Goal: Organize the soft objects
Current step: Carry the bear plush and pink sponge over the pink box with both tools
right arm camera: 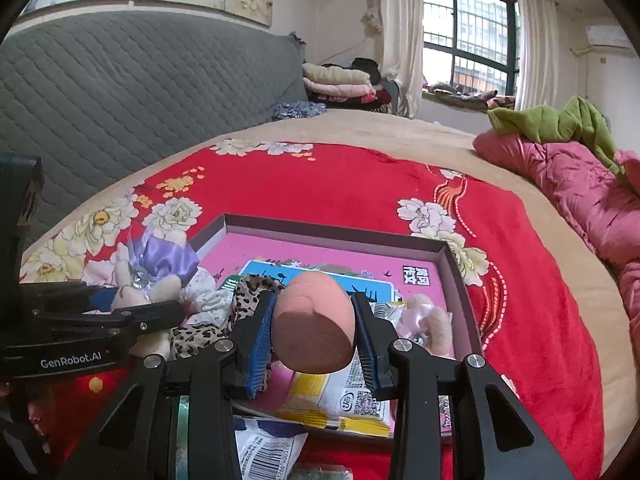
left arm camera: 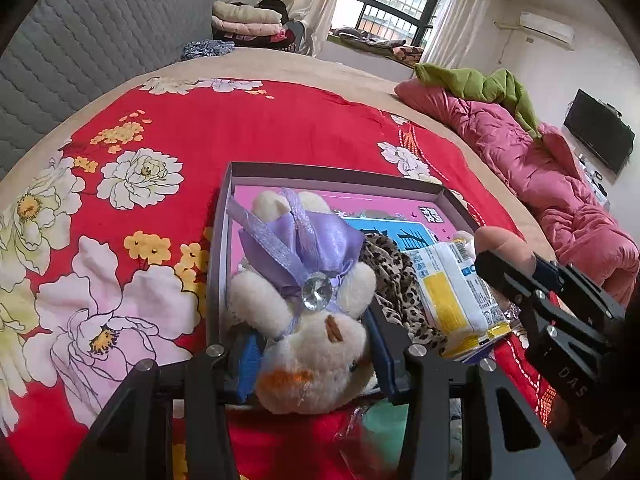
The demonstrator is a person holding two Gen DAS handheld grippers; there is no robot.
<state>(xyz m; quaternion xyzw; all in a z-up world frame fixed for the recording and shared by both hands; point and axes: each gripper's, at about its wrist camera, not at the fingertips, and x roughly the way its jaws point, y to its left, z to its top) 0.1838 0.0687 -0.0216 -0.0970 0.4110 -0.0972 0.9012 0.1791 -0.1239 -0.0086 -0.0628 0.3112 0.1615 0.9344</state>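
Left gripper (left arm camera: 312, 344) clamps my plush bear (left arm camera: 308, 320) by its head, low over the near-left corner of the shallow box (left arm camera: 320, 169) on the bed. Right gripper (right arm camera: 314, 330) clamps a pink sponge egg (right arm camera: 314, 334) above the box's near side, ready for dropping. Leopard cloth (right arm camera: 240, 300) and packets crowd the front; the far half lies open.

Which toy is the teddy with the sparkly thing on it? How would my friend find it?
Look at the big bed with the red flowered blanket, then the shallow grey box lying on it. At the box's left side, clamped in the left gripper, is a cream teddy bear. Nothing else there has its shiny purple bow and big clear gem; its neighbours are a leopard-print cloth and a yellow-and-white packet.
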